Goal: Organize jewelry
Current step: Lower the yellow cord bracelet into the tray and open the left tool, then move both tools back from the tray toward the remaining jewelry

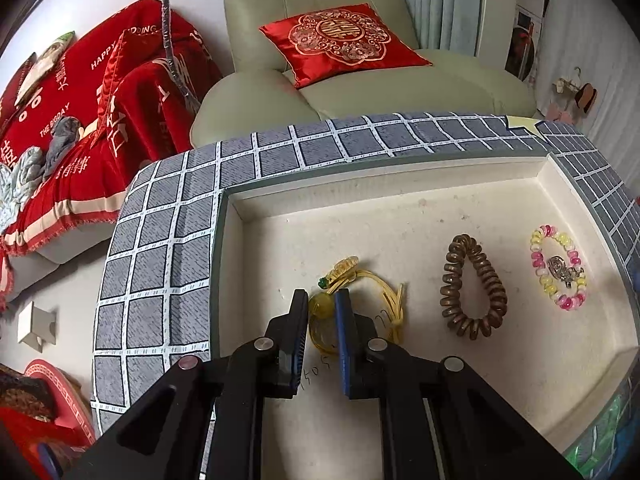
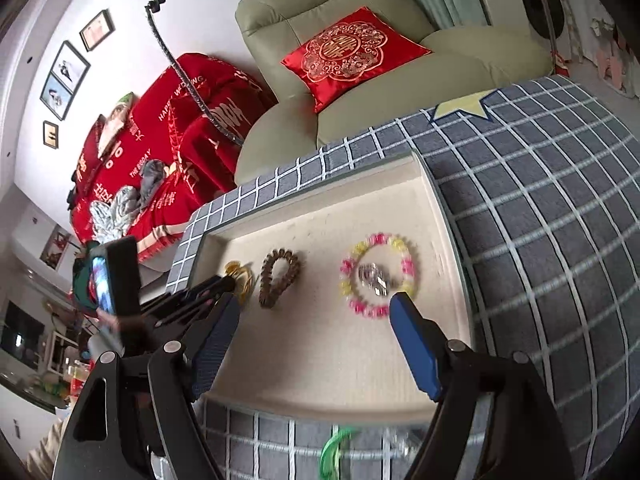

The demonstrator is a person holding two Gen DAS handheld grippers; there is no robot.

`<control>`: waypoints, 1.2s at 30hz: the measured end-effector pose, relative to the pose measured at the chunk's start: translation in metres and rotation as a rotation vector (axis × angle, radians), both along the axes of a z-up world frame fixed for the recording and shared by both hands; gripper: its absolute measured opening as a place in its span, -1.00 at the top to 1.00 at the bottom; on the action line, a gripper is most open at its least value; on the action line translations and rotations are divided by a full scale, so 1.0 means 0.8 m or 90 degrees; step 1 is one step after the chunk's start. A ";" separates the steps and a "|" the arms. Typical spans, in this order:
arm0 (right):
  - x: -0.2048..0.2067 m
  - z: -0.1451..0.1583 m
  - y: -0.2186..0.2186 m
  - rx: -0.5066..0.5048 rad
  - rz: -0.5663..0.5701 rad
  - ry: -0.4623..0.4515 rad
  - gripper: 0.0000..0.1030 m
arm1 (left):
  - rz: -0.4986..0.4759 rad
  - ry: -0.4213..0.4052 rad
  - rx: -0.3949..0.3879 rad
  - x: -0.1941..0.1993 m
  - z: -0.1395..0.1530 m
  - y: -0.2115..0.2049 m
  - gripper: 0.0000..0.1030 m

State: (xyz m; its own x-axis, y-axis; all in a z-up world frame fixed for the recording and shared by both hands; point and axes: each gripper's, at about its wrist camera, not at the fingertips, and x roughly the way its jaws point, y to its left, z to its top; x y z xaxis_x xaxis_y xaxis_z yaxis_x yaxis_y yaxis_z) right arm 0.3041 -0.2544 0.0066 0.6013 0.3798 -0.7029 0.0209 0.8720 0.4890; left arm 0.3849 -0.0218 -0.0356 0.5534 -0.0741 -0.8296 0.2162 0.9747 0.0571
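Currently positioned low inside white tray (image 1: 500,380) on checked bench (image 1: 160,264): left gripper (image 1: 322,300), jaws narrowed around yellow cord pendant (image 1: 360,284), round yellow bead sitting between the pads; firm contact with the bead not confirmable from either view, so grasp or mere bracketing cannot be told. Lying in a row across the tray floor, each well apart from its neighbour: pendant at left, brown spiral coil (image 1: 472,288) in the middle, pink-and-yellow bead bracelet (image 1: 560,272) at right with small silver charm (image 1: 564,270) inside its ring. Hovering above the tray near the bracelet: right gripper (image 2: 316,316), jaws spread wide, holding nothing, right pad just beside the bracelet's near edge. Probable step: securing the pendant with the left tool, bracelet next for the right. Risks from here: round bead squirting out from between flat pads if closed off-centre; loose cord loops trailing behind the jaws and snagging on a pad or dragging across the tray during lift; tips pressing into the tray floor if lowered further. On the right side: wide jaws descending over the bracelet likely to catch the charm too, or push the ring toward the tray wall.
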 end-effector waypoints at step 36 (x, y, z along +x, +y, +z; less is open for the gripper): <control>-0.191 -0.011 -0.022 -0.100 -0.002 0.045 -1.00 | -0.089 -0.063 -0.055 -0.278 0.050 0.056 -1.00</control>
State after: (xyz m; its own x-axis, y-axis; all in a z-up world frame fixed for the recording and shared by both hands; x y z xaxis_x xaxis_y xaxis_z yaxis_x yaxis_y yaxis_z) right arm 0.1511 -0.2720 -0.0018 0.5494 0.2604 -0.7939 0.0535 0.9373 0.3444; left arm 0.1623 0.0232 0.0042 0.6118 -0.2242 -0.7585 0.3467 0.9380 0.0024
